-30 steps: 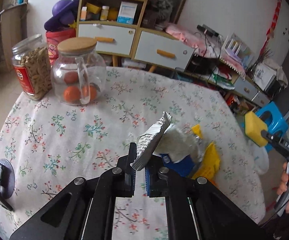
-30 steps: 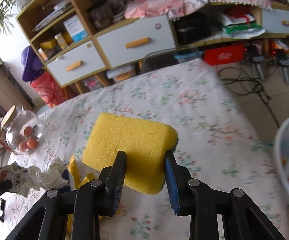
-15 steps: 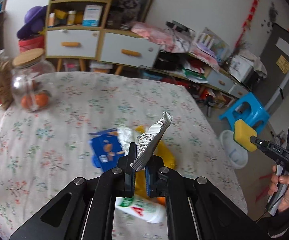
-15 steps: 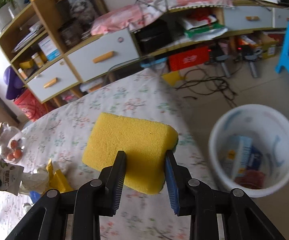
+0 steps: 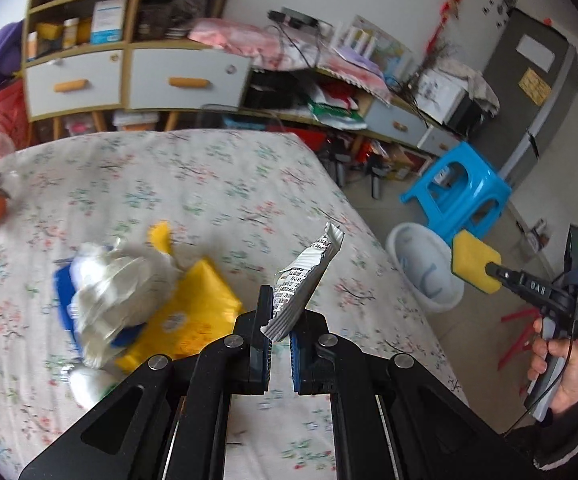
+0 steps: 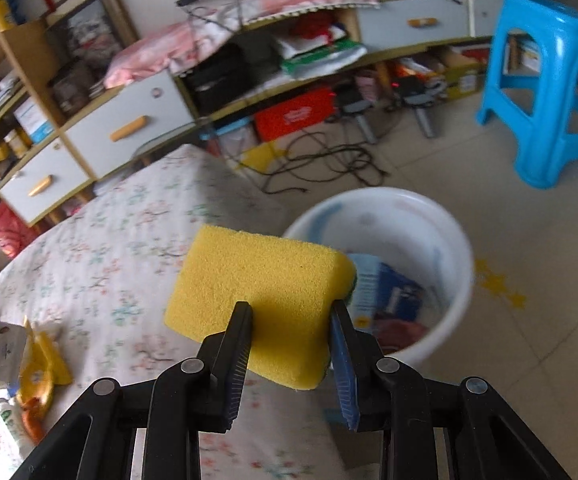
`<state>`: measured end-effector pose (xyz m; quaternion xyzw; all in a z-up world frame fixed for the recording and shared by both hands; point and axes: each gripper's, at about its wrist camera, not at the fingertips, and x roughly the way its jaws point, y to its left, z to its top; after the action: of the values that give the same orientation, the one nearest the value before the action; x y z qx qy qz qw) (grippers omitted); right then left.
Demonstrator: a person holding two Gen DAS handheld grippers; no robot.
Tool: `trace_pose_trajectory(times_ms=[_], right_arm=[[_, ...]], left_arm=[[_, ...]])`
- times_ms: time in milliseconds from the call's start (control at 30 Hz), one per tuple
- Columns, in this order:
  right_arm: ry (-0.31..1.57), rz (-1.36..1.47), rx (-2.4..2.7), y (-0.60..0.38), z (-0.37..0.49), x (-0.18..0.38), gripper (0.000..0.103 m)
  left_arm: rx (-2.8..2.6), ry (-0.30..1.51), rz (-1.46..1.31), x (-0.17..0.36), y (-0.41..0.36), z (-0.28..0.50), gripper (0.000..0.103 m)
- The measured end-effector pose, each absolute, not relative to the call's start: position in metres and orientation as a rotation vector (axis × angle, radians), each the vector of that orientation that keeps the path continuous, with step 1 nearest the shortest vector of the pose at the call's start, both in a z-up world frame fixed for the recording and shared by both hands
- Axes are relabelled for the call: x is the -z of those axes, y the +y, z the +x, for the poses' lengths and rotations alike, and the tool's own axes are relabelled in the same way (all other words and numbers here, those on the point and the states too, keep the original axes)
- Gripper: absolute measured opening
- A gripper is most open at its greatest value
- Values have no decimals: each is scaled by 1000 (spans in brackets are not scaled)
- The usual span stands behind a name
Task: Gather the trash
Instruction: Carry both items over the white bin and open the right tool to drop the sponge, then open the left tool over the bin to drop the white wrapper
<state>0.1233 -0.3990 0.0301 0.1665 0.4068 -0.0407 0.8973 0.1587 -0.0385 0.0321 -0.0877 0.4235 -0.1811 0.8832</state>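
Lower left of the left wrist view: crumpled white wrapper (image 5: 109,292) and yellow packet (image 5: 193,316) lying on the floral-clothed worktop (image 5: 193,184). Centre: left claw (image 5: 279,344) pinched on a silver foil snack wrapper (image 5: 303,280), held upright above the worktop. Right: right claw (image 6: 291,332) clamped around a yellow rectangular sponge (image 6: 257,300), poised over the white plastic bin (image 6: 453,248) on the floor beside a blue plastic stool (image 6: 545,92).

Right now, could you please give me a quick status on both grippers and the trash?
Left gripper shut on silver wrapper. Right gripper shut on yellow sponge, near white bin. More trash on table. Nothing blocking.
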Motion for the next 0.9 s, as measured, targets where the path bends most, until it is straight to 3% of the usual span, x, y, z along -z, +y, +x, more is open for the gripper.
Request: trace_pose_trajectory(times_ms=[267,367,467,900], right_arm=[[865,370,164,-437,128,-18,35],[865,384,186,-446,134,-15,40],[880,408,204,-457,139,-8,54],[872,489,254,-500,118,-10,61]], left_arm=[[457,904,-60,-28,-104,163,7],[483,916,-54,-27,-124,170,7],[511,930,-49,-26,-148,179,7],[631,982,23,-6,-261,210,7]])
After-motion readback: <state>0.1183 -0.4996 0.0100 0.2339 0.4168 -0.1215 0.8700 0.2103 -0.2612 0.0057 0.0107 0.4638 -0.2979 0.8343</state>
